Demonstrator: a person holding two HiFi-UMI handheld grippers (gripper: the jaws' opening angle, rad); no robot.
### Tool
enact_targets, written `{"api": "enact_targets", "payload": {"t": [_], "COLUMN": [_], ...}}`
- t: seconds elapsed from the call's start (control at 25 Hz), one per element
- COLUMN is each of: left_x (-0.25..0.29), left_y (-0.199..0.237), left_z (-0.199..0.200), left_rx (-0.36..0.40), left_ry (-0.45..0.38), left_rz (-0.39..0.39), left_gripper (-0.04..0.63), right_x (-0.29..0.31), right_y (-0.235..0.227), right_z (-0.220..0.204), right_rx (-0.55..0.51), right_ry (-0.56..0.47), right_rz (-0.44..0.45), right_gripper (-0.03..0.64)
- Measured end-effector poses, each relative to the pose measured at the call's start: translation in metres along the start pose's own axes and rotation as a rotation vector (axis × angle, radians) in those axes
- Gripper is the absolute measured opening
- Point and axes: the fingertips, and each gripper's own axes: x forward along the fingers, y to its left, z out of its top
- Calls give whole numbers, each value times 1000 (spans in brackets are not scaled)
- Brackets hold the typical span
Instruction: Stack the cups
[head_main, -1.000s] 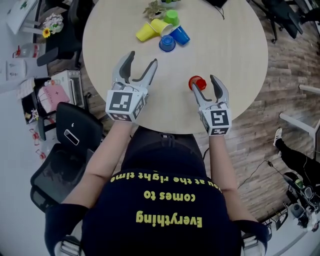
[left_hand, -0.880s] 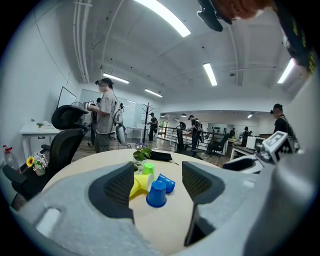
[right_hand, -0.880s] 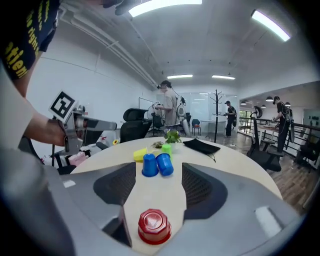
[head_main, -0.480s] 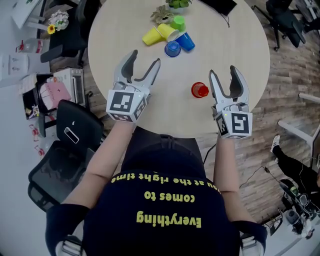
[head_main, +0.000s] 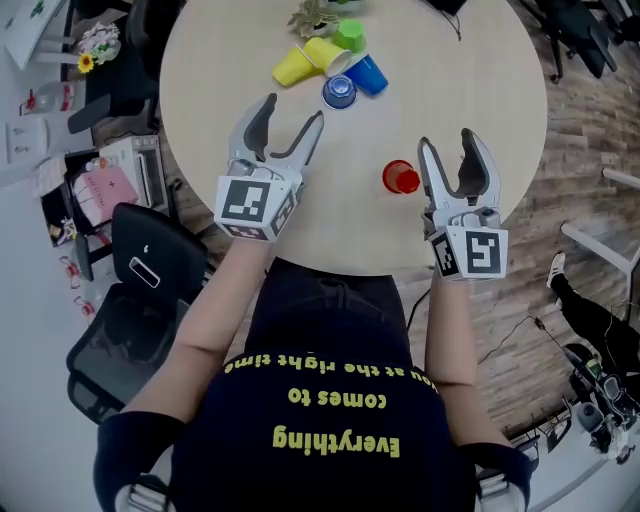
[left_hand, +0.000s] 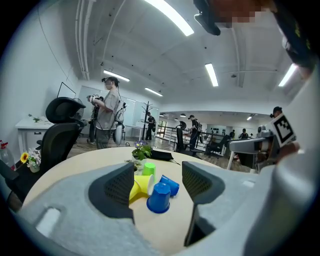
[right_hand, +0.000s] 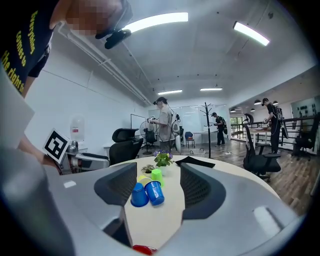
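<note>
Well left of the red cup (head_main: 399, 177), the left gripper (head_main: 293, 112) hangs with jaws spread and empty, facing the other cups (head_main: 338, 92) bunched beyond and left of the red cup. Just right of the red cup, the right gripper (head_main: 447, 142) is equally agape and empty. Closing in off-centre could, I judge, nudge the light cup over the nearby table (head_main: 470, 70) edge.

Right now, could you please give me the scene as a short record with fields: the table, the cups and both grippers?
table: round, light wood
red cup: stands alone, just left of the right gripper, not held
yellow cups: two, lying at the far side
green cup: beside the yellow ones
blue cups: one lying, one upside down
plant: behind the cluster
left gripper: open, empty
right gripper: open, empty
stacked: nothing yet
</note>
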Motion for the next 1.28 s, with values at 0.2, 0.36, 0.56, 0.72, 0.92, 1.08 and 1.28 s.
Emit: {"api": "enact_targets", "payload": {"t": [0.2,0.36,0.56,0.72,0.92,1.08,1.28], "left_x": [34,63,92,103,109,103,83], "left_y": [-15,-24,-21,-18,-11,-15,-26], "left_z": [-18,-39,-73,-84,-90,-83,-63], "left_rx": [22,31,25,40,70,85,98], "left_ry": [44,89,170,197,225,215,176], "left_rz": [-52,-79,-74,-63,-37,-48,-76], "left_gripper": [299,299,290,272,212,210,210], "right_x": [-4,-9,-14,-16,-19,-20,-22], "right_y": [-9,-19,-28,-29,-30,-27,-25], "right_z": [-10,-18,-27,-32,-36,-31,-17], "right_rx": [24,30,39,49,54,50,40], "right_ry": [17,34,54,63,66,51,23], "right_rz": [-19,-37,-60,-62,-66,-63,-58], "right_gripper": [281,279,279,278,277,276,276]}}
